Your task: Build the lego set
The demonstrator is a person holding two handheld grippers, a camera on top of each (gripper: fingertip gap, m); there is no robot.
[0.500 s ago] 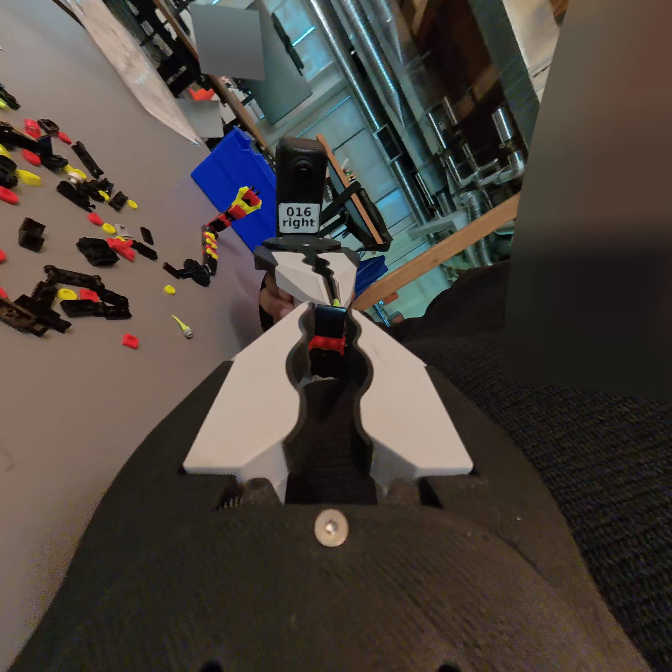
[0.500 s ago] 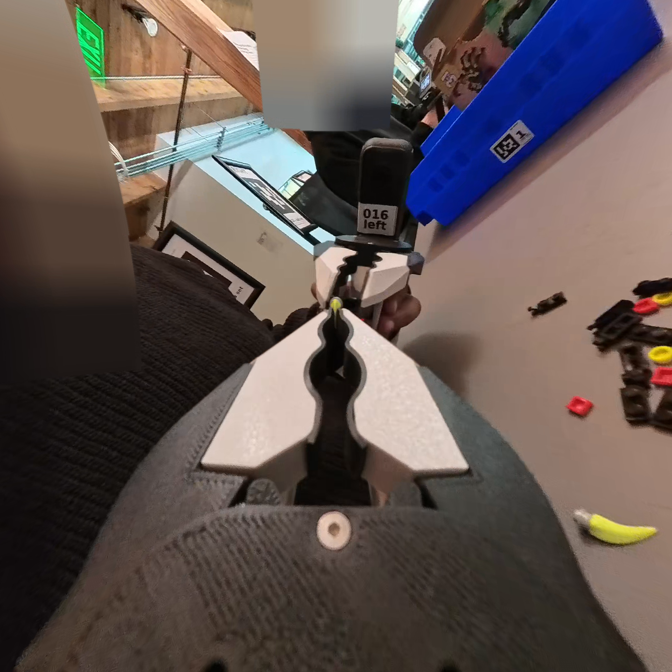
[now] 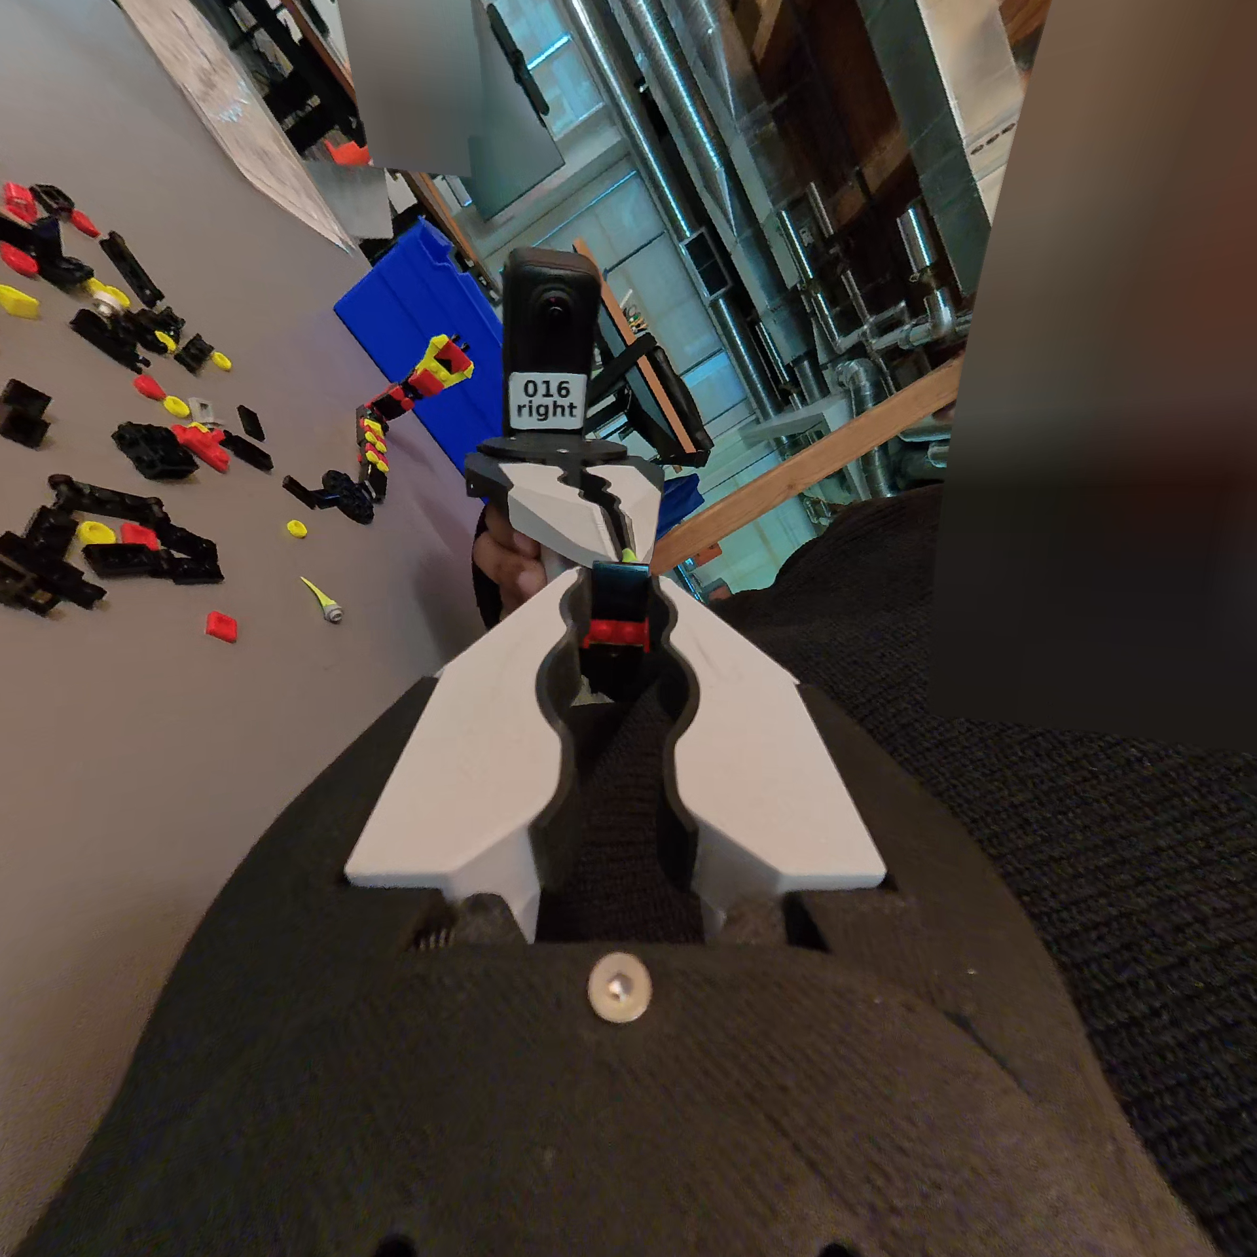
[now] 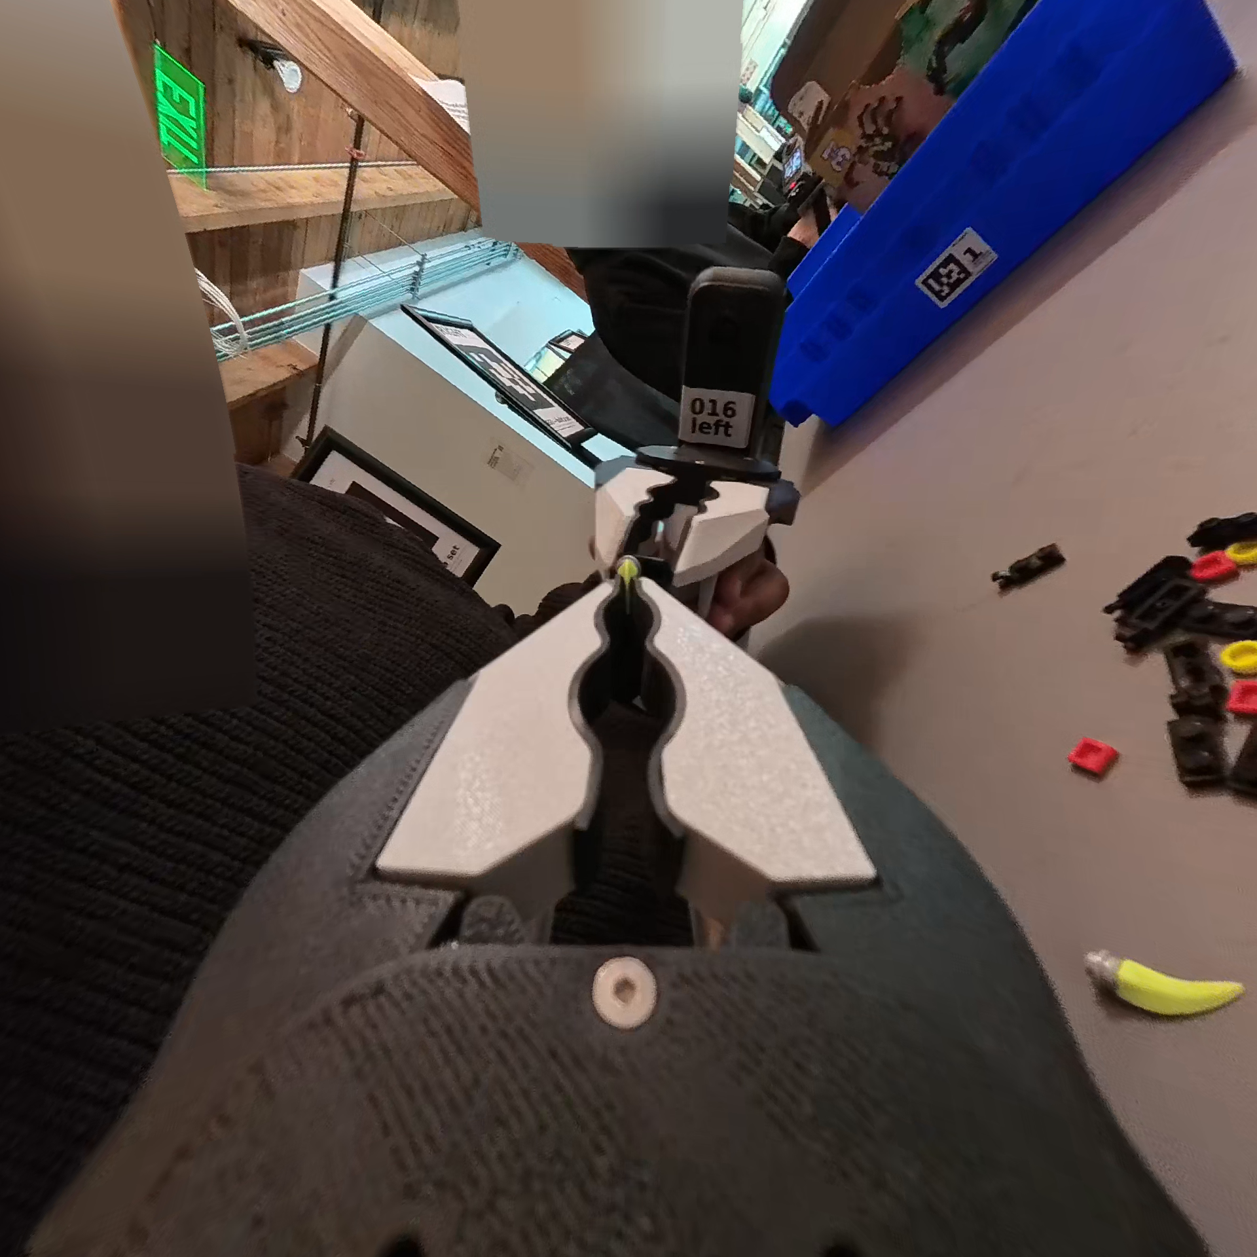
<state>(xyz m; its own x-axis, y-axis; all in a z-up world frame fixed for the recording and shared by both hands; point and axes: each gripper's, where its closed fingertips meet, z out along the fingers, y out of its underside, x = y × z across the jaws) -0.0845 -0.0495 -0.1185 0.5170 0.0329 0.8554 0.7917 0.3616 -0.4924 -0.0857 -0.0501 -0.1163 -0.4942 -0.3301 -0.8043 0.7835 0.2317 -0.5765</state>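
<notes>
blue bin [image 4: 1007,224] | framed pictures [image 4: 401,503] | green sign [image 4: 178,124] | pipes [image 3: 687,156]

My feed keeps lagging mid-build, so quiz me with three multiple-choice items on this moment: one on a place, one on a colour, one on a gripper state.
1. Where is the loose yellow curved horn piece?
A. on the grey table
B. in the blue plastic bin
C. between the left gripper's fingers

2. What colour band crosses the black brick assembly in the left gripper?
A. blue
B. red
C. white

3. How is the right gripper?
A. wide open, empty
B. out of view
C. shut on a thin yellow-tipped piece

Answers: 1 A, it lies alone on the tabletop; 2 B, a red strip shows between the fingers; 3 C, the fingertips pinch it.
</notes>
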